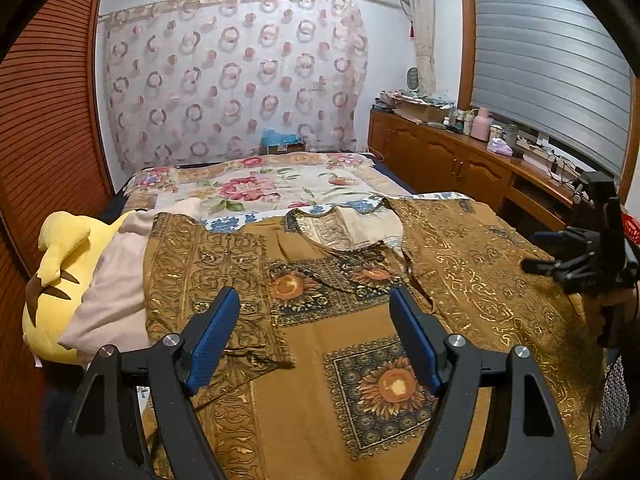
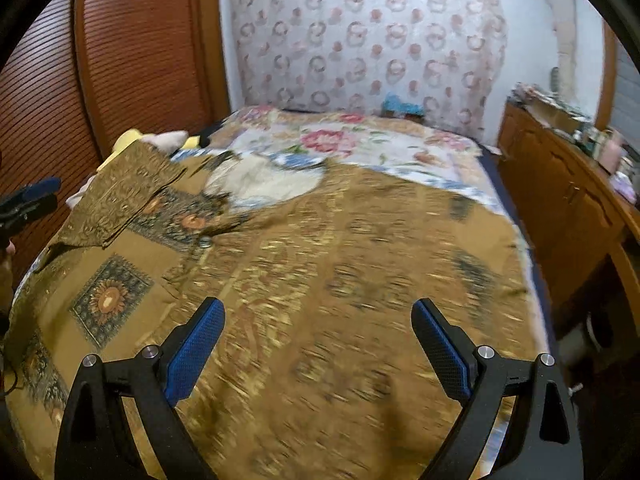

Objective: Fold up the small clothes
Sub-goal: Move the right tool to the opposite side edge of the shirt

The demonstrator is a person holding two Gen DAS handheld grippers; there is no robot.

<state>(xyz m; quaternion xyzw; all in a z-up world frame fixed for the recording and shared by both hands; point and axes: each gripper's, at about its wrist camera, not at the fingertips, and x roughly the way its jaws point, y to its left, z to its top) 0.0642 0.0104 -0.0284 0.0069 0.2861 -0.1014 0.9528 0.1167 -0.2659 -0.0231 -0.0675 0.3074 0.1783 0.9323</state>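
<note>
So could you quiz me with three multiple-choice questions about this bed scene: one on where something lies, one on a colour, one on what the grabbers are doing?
1. Where is the yellow plush toy in the left wrist view?
A. left edge of the bed
B. on the cabinet
C. on the floor

2. What colour are the pads on the gripper fingers?
A. red
B. blue
C. green

3. How stand the left gripper and right gripper?
A. both open, empty
B. both clamped on cloth
C. one holds a bottle

Answers: 1 A, it lies beside the brown patterned garment. 2 B, blue textured pads. 3 A, wide gaps, nothing between.
</note>
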